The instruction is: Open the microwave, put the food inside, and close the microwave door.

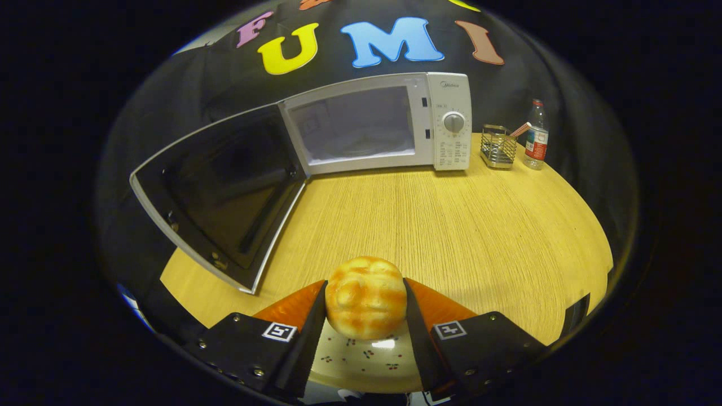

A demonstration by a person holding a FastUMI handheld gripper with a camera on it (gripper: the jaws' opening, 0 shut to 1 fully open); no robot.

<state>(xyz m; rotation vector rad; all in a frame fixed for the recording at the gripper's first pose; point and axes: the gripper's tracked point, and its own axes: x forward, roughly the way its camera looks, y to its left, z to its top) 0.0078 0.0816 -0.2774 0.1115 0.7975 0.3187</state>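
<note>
A round golden bread bun (365, 297) sits between the two fingers of my gripper (365, 301), and both fingers press against its sides. Under the bun lies a white plate (361, 356) with small cherry prints. Beyond the fingers, at the back of the wooden table (451, 225), stands a white microwave (389, 124). Its dark door (223, 189) is swung wide open to the left, and the pale cavity (355, 124) shows a glass turntable inside. A round dial (454, 122) sits on the microwave's right panel.
Right of the microwave stand a wire mesh holder (498, 146) and a plastic water bottle (536, 136) with a red label. The open door juts out over the table's left part. Bare wood lies between the bun and the microwave.
</note>
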